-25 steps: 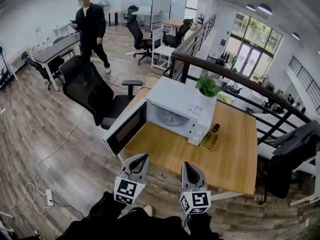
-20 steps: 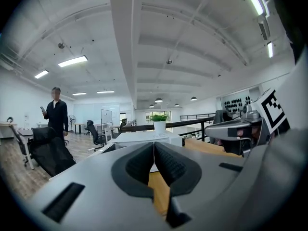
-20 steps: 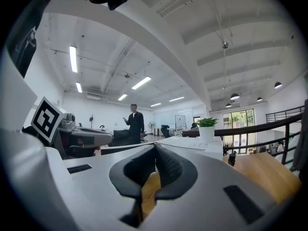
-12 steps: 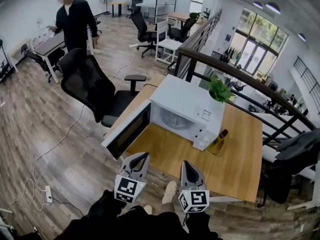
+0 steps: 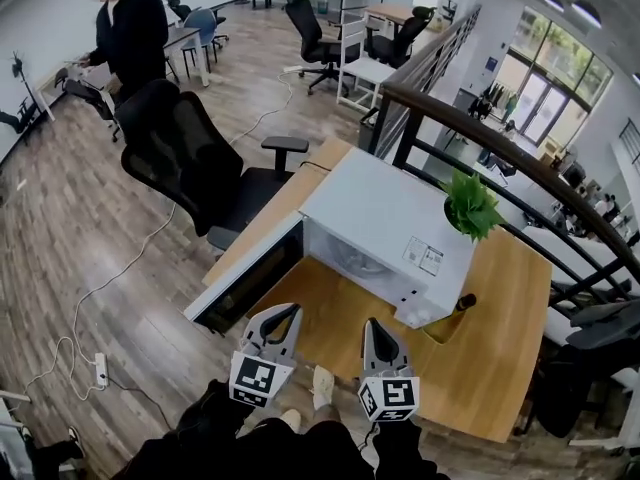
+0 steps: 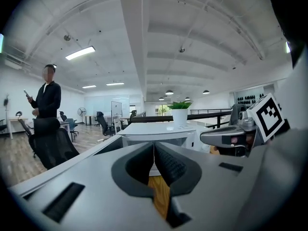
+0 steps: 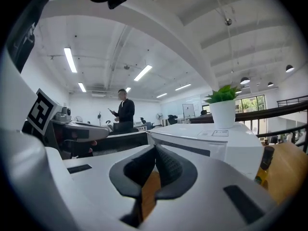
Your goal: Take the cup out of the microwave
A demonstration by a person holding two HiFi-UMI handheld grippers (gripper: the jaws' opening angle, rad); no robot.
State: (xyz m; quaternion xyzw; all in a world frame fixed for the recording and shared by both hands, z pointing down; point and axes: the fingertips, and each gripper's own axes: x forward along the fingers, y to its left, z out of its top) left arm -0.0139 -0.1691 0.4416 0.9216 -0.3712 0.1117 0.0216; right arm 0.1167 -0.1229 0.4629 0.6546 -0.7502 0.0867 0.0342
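Note:
A white microwave (image 5: 400,230) stands on the wooden table (image 5: 480,368) with its door (image 5: 240,280) swung open to the left. Its cavity (image 5: 345,256) shows a glass turntable; I can make out no cup inside. My left gripper (image 5: 284,316) and right gripper (image 5: 373,330) hover side by side above the table's near edge, short of the microwave's front, both pointing roughly level. The left gripper (image 6: 154,146) and right gripper (image 7: 155,148) are both shut, with nothing between their pads. The microwave top (image 6: 156,128) lies straight ahead of the left gripper; the microwave (image 7: 207,138) is ahead and to the right of the right one.
A potted plant (image 5: 470,206) sits on the microwave's far right corner. A dark bottle in a yellow tray (image 5: 452,316) stands right of the microwave. A black office chair (image 5: 185,158) is left of the table, a dark railing (image 5: 480,138) behind it. A person (image 5: 125,28) stands far left.
Both grippers and my head have moved forward toward the table, so the microwave and its open door look closer. The person in the background has walked further left.

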